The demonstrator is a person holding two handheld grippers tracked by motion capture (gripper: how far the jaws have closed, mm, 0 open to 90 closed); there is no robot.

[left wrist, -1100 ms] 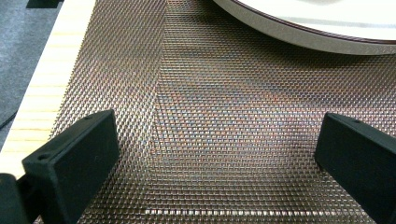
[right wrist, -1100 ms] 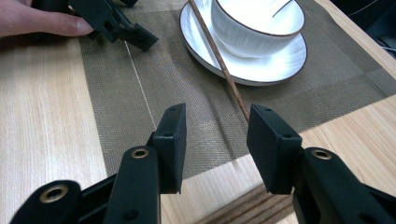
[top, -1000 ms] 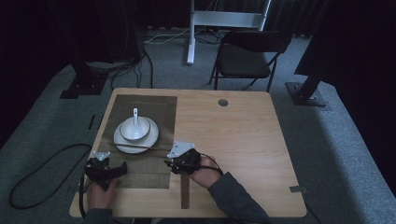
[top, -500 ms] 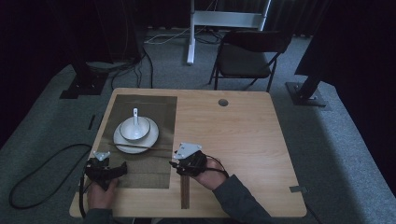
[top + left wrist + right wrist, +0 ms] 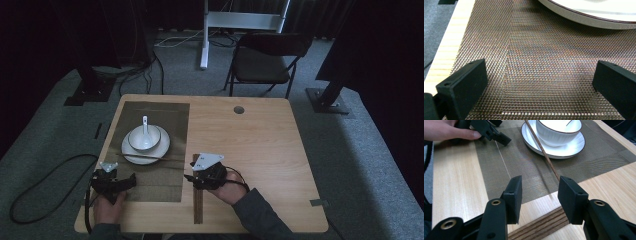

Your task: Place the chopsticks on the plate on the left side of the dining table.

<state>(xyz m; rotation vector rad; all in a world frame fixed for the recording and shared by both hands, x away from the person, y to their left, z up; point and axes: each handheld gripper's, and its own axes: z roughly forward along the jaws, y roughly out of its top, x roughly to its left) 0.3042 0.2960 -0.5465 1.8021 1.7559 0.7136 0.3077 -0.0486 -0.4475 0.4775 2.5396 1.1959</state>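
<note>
A thin brown chopstick [image 5: 544,152] lies just ahead of the right gripper [image 5: 540,188], its far end propped on the rim of the white plate [image 5: 574,146] under the bowl [image 5: 559,131], its near end on the woven mat [image 5: 524,167]. Since 1 second ago that gripper has drawn back from the chopstick, jaws just opening, now apart and empty above a dark wooden strip [image 5: 541,226]. The left gripper [image 5: 539,82] gapes wide over the mat, holding nothing.

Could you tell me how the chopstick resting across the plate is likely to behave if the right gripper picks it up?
The chopstick looks thin, straight and wooden, so it is probably stiff and light. It leans on the rim of the plate with its tip near the placemat, so a nudge may well roll or slide it off. Such a slim stick could pivot between the right gripper jaws.
</note>
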